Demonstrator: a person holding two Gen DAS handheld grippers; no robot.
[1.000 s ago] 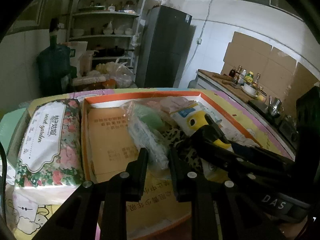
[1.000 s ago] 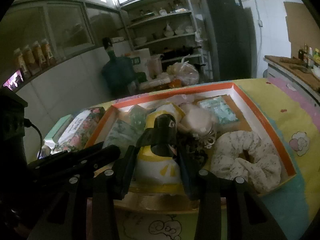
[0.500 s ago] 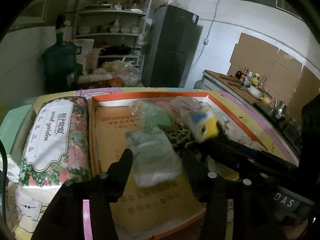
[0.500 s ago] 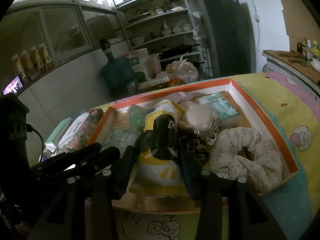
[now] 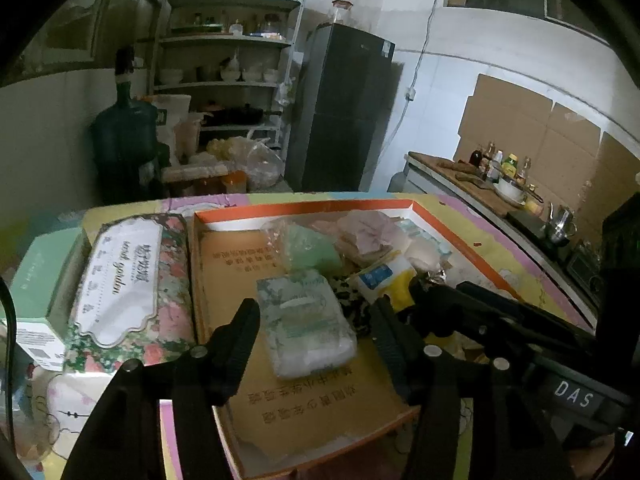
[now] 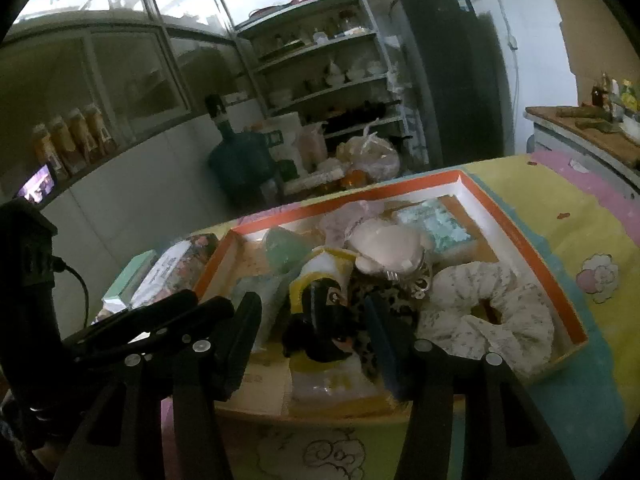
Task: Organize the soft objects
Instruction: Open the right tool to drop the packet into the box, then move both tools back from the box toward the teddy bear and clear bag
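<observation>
The pale tissue pack (image 5: 306, 322) lies flat on the brown card floor of the orange-rimmed box (image 5: 304, 205), between the fingers of my left tool (image 5: 316, 316), whose jaws are opening and press on nothing; the pack sits clear of both pads. Just beyond it in the box are a green wrapped bundle (image 5: 306, 246) and some pinkish cloth (image 5: 370, 230). To its right is the yellow and white soft toy (image 6: 322, 280) with its dark head, lying on its back between the fingers of my right tool (image 6: 312, 320); those jaws are opening too, and the pads stand off the toy's sides. A leopard-print piece (image 6: 372, 292) touches the toy on the right, a pink pouch (image 6: 386, 250) with a metal clasp rests behind it, and a white floral scrunchie (image 6: 486, 312) fills the near right corner. A teal packet (image 6: 436, 220) lies toward the far corner. Outside the box, just beside its left wall, a floral tissue pack (image 5: 126, 280) lies on the surface (image 6: 580, 240) with its bright patterned cloth.
</observation>
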